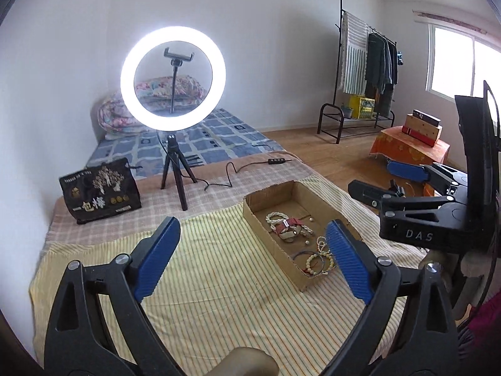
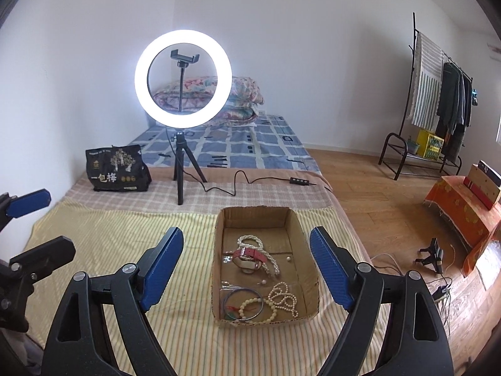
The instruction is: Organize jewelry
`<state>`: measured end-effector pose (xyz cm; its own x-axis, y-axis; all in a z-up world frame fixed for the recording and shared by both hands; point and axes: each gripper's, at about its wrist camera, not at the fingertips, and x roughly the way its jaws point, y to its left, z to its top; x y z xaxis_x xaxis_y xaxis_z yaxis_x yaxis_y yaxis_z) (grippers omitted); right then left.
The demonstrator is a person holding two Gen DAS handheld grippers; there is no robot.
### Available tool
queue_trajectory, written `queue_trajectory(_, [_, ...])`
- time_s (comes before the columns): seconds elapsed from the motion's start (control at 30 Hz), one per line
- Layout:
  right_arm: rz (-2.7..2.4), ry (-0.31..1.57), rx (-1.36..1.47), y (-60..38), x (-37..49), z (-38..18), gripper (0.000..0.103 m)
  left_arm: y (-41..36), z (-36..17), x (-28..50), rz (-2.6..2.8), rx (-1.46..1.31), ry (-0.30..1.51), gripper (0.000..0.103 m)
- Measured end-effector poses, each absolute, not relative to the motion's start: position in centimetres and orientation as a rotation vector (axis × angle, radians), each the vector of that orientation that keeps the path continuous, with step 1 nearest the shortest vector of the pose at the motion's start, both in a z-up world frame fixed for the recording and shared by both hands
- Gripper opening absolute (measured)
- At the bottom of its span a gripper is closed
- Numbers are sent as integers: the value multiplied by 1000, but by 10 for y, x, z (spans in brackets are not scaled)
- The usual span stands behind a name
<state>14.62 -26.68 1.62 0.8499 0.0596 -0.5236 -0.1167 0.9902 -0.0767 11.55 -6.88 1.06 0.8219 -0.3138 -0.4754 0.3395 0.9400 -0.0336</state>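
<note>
Since every piece of jewelry I can find already lies inside the cardboard box (image 2: 263,269), I judge the sorting close to finished, or else not begun if the pieces are meant to come out and be laid apart; the pictures alone do not settle which. Within the box, a white pearl strand (image 2: 250,239) sits toward the far end, touching the red-strapped watch (image 2: 249,258) at the middle, and toward the near end a thin bangle (image 2: 242,304), a cream bead bracelet (image 2: 258,308) and a looped pearl bracelet (image 2: 285,297) overlap in a loose heap, with a few single beads scattered between. Nothing is separated, so if tidy grouping is wanted, that work is left. No jewelry shows on the yellow striped blanket (image 2: 125,250) around the box, which rests near the right edge of the bed. My right tongs (image 2: 247,269) hang above the box spread wide and holding nothing, the box framed between the blue pads. My left tongs (image 1: 253,260) are likewise wide and empty, over the blanket just beside the box's left wall. Farther up the bed stand a lit ring light (image 2: 183,78) on its tripod and a black bag (image 2: 117,169) near the left edge.
</note>
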Motion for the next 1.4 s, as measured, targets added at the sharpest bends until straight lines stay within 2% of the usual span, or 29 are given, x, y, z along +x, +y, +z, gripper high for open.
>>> queue_trajectory(0.1, [95,530,-113,-264,141,19,83,-70,18,110,-328,72,465,103])
queue_trajectory(1.4, [80,524,-96,-278,134,7,85,-75,9,115,-289,51,477,103])
